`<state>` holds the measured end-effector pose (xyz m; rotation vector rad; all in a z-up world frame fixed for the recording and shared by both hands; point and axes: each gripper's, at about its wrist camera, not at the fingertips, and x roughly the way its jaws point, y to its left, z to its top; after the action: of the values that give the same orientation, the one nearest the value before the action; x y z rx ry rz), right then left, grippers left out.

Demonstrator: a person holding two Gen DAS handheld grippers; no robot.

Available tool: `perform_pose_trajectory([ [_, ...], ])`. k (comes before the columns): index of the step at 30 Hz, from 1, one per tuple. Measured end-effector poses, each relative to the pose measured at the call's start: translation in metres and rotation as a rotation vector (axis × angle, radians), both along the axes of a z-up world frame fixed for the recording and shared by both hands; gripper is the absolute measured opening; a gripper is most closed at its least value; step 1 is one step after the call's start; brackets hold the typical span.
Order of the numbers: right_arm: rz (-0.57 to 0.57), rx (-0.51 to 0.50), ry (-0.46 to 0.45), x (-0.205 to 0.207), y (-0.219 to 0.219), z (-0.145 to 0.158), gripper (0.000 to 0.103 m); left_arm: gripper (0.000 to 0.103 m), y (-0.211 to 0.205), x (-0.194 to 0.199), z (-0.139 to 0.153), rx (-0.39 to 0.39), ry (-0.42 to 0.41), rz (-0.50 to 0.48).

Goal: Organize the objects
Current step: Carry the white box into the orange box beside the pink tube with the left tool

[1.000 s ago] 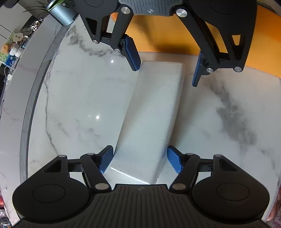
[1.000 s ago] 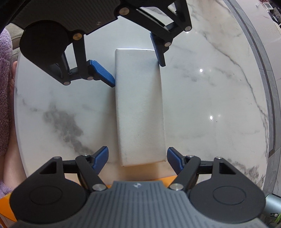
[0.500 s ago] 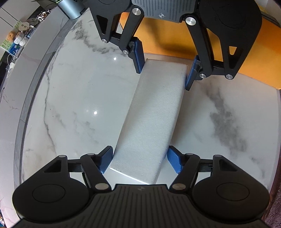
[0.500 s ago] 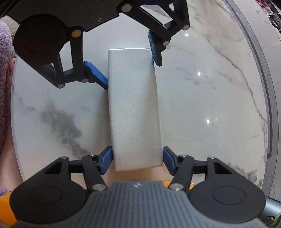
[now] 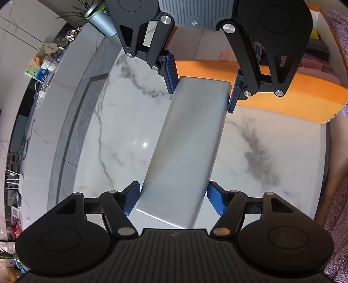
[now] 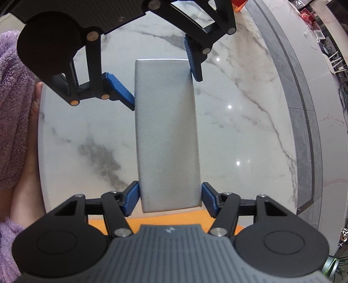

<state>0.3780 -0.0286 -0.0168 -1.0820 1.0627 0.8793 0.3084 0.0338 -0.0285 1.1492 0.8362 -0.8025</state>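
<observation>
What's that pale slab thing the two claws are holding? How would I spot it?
Find the round white marble table with grey veins. Above it, a long white block spans between the left claw and the right claw. Unlike the orange box behind, it is plain, matte and grainy.

Home living space. Round marble table point(image 5: 121, 122) under fingers; glossy marble-tile floor point(image 6: 308, 71) beyond; potted plant point(image 5: 102, 19) far ahead-left of left fingers; cluttered shelf of knick-knacks point(image 5: 45, 61) further left; purple fluffy fabric point(image 6: 13, 113) left of right fingers.
</observation>
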Motion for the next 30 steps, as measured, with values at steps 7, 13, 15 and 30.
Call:
perform_pose_trajectory([
  [7, -0.047, -0.043, -0.080, -0.023, -0.040, 0.041, 0.063, 0.079, -0.057, -0.015, 0.028, -0.025, -0.077, -0.073],
  [13, -0.122, -0.086, -0.096, -0.047, -0.098, 0.051, 0.063, 0.079, -0.115, -0.025, 0.019, -0.061, -0.100, -0.146],
  [15, -0.144, -0.103, -0.100, -0.050, -0.117, 0.049, 0.063, 0.079, -0.134, -0.026, 0.011, -0.071, -0.112, -0.165],
  [30, -0.171, -0.123, -0.047, -0.013, -0.182, -0.023, 0.063, 0.078, -0.188, 0.023, -0.061, -0.036, -0.040, -0.144],
])
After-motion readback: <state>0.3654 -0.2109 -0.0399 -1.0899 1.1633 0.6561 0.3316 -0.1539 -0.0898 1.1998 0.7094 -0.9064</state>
